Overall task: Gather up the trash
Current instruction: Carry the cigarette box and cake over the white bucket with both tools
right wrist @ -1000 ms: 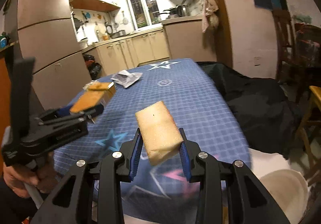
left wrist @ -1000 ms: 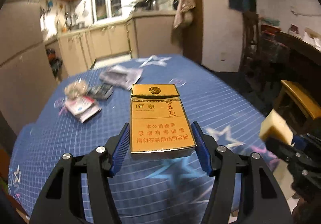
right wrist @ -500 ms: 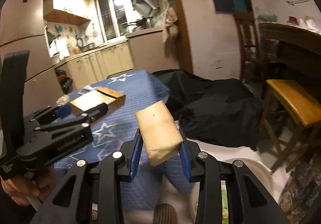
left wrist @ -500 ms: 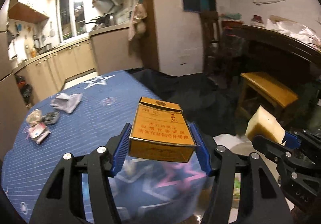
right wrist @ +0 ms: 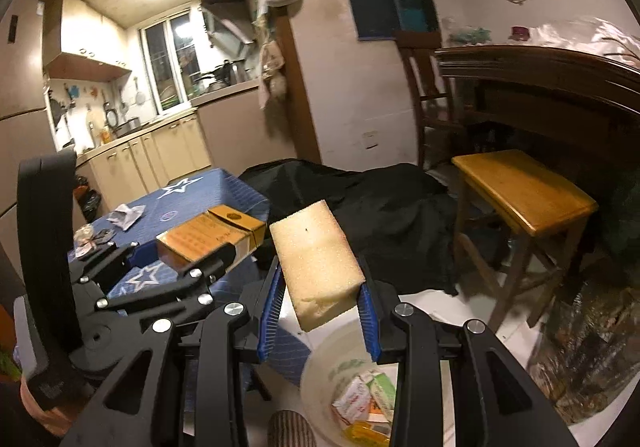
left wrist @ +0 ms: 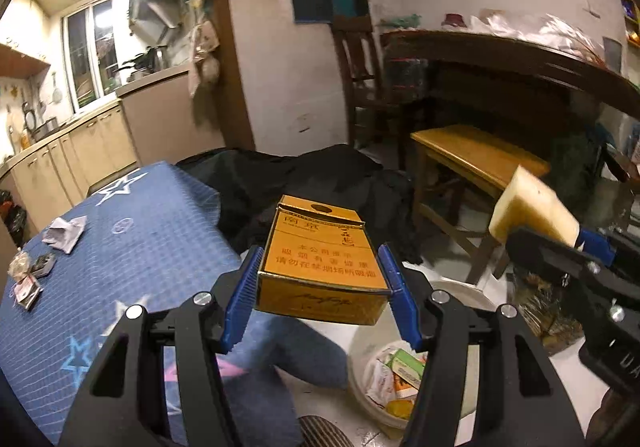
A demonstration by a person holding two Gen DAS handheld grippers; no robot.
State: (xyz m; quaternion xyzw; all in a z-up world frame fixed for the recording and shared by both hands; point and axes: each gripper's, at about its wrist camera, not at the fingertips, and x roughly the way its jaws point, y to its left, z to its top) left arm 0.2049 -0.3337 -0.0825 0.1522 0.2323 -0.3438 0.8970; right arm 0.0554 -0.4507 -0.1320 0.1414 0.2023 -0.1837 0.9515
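While the left gripper (left wrist: 320,287) squeezes a yellow cigarette box (left wrist: 320,267) in its jaws, the right gripper (right wrist: 318,307) pinches a pale sponge (right wrist: 316,259). Both things hang in the air above a white bin (right wrist: 320,371) on the floor, with trash in it. More scraps (left wrist: 64,233) lie on the blue counter (left wrist: 140,247).

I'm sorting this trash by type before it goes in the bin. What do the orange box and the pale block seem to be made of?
The orange box looks like thin printed cardboard with a slight sheen: sharp folded edges, a flip lid, printed text. The pale block looks like matte foam or sponge: a finely pitted surface and a ragged lower edge. Neither looks like metal or glass.
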